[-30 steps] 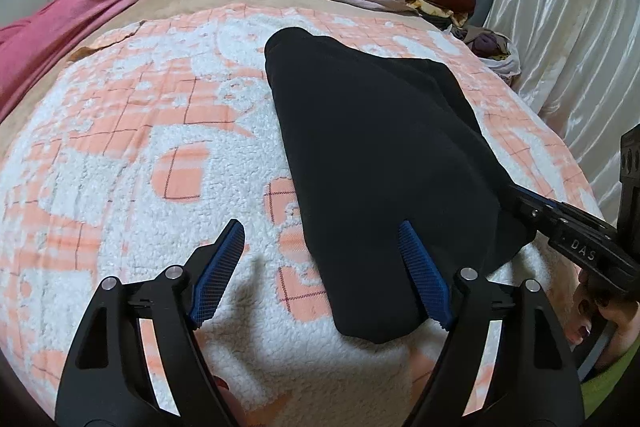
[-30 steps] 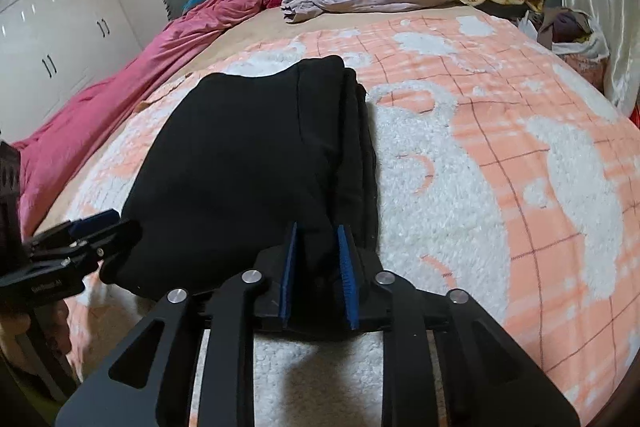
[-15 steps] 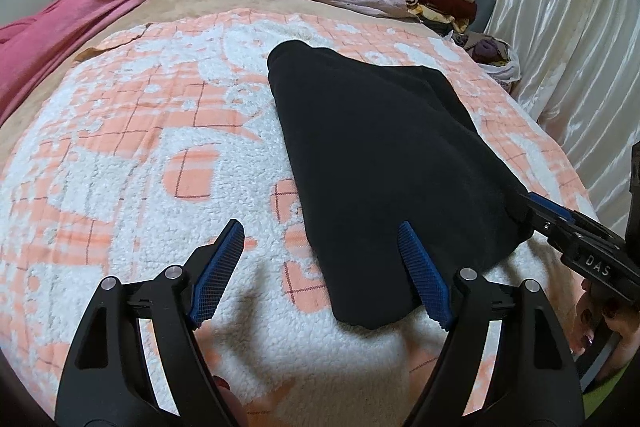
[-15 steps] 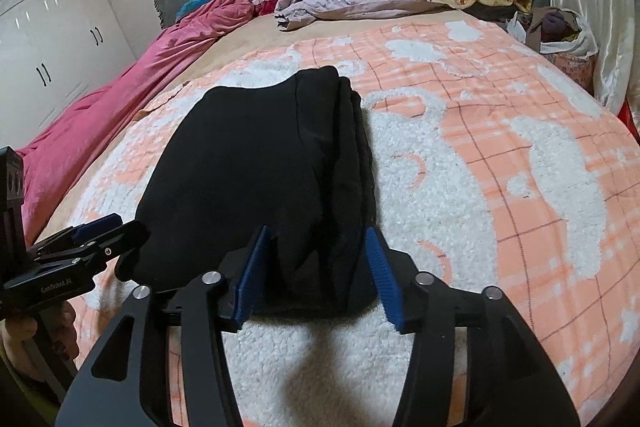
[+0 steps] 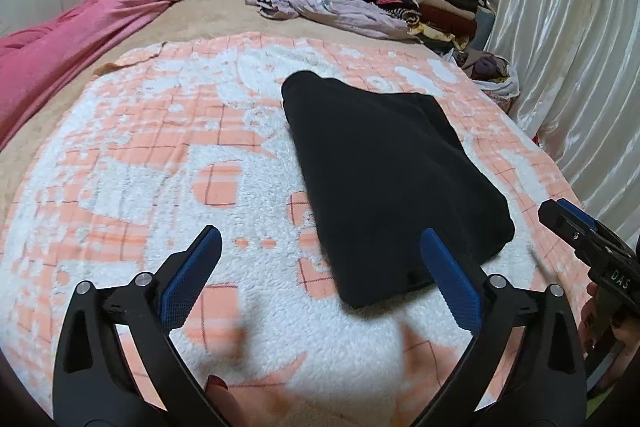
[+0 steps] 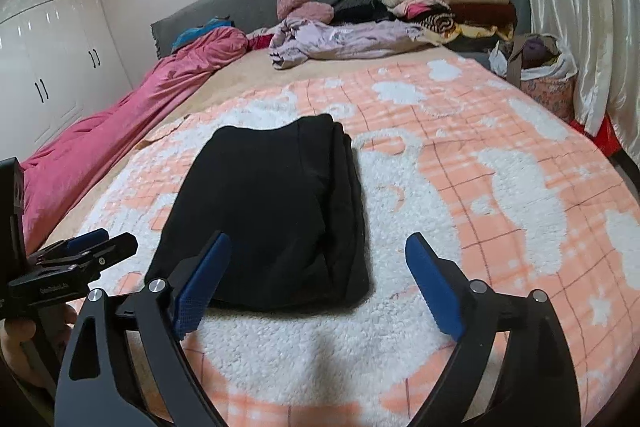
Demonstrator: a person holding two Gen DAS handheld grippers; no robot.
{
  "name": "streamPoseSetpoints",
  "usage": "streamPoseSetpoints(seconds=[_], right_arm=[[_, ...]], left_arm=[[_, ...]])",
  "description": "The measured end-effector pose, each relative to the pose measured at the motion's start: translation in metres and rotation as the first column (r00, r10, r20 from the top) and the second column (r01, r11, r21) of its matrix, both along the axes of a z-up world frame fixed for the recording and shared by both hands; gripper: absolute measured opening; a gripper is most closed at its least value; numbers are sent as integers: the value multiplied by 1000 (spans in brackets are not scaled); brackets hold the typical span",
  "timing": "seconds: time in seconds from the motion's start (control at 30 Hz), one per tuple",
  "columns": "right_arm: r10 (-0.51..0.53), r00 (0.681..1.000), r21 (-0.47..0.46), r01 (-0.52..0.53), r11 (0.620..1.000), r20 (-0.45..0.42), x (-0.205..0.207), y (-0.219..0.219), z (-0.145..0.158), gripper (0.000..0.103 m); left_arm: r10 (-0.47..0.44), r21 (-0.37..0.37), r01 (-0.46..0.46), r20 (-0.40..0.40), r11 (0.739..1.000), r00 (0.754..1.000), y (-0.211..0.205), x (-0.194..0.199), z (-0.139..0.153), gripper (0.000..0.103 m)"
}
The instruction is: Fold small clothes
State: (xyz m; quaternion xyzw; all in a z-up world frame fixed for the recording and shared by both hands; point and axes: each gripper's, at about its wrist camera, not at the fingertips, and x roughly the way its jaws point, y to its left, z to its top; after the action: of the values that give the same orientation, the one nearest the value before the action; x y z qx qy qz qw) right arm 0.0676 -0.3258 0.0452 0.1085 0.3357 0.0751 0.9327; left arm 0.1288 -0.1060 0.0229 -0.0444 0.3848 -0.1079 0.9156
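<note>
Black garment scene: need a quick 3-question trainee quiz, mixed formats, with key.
1. True or false: the right gripper is clamped on the black garment.
2. What does the garment lie on? A) bare mattress B) peach-and-white blanket C) pink quilt
3. Fill in: the stack of folded clothes sits at the far end of the bed, beside the ____.

Key: 1. False; both it and the left gripper are open, the jaws having just opened, and grip nothing. 2. B. 3. Curtain.
</note>
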Motion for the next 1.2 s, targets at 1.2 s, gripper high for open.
streamPoseSetpoints(seconds=[1.2], right_arm=[[17, 1000, -129, -16, 992, 2, -86, 36, -18, 99]], left_arm=[[50, 41, -52, 37, 998, 998, 23, -94, -11, 93]])
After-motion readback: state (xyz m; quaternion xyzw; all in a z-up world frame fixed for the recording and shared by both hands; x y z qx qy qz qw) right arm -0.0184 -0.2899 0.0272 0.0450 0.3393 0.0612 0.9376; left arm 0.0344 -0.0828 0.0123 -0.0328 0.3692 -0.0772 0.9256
